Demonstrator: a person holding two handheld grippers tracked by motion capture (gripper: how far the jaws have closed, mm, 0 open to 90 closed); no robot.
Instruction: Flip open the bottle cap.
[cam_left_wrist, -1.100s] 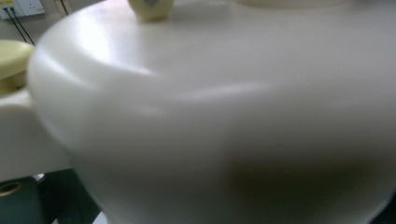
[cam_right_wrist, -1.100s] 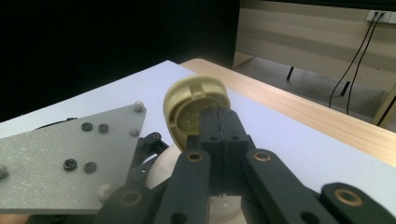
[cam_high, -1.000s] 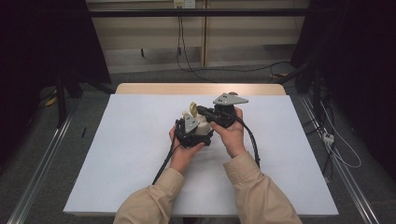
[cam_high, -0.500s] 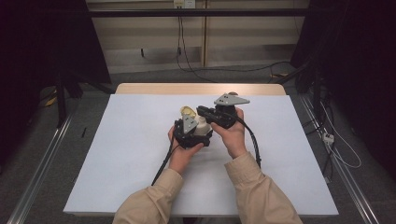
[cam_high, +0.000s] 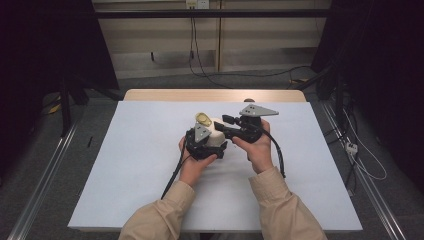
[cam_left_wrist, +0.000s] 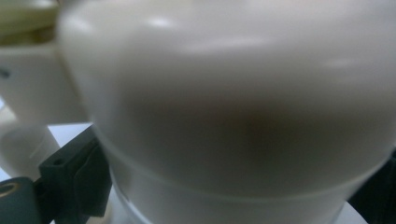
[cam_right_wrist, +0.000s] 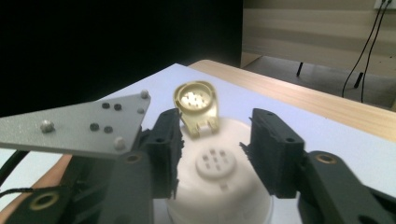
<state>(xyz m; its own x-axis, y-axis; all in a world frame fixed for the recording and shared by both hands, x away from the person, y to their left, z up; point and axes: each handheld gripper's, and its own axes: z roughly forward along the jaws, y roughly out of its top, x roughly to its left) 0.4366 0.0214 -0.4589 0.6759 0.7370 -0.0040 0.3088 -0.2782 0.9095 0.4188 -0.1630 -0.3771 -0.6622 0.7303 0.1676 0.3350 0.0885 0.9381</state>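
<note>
A white round container (cam_high: 217, 136) with a perforated top (cam_right_wrist: 215, 163) stands at the middle of the table. Its yellow flip lid (cam_high: 203, 119) (cam_right_wrist: 195, 103) stands open, tilted up at the far side. My left gripper (cam_high: 206, 144) is shut on the container's body, which looms blurred right against the lens in the left gripper view (cam_left_wrist: 233, 102), with one black finger (cam_left_wrist: 70, 182) pressed on its lower left. My right gripper (cam_right_wrist: 217, 140) (cam_high: 226, 121) is open, its jaws on either side of the container's top without touching it.
The white table sheet (cam_high: 125, 165) spreads wide to left, right and front. A wooden table edge (cam_high: 215, 95) runs along the back. Cables trail from both grippers toward the person, and dark stands line both sides of the table.
The right gripper has drawn back a little to the right, away from the yellow lid. The left gripper and the container have hardly moved.
</note>
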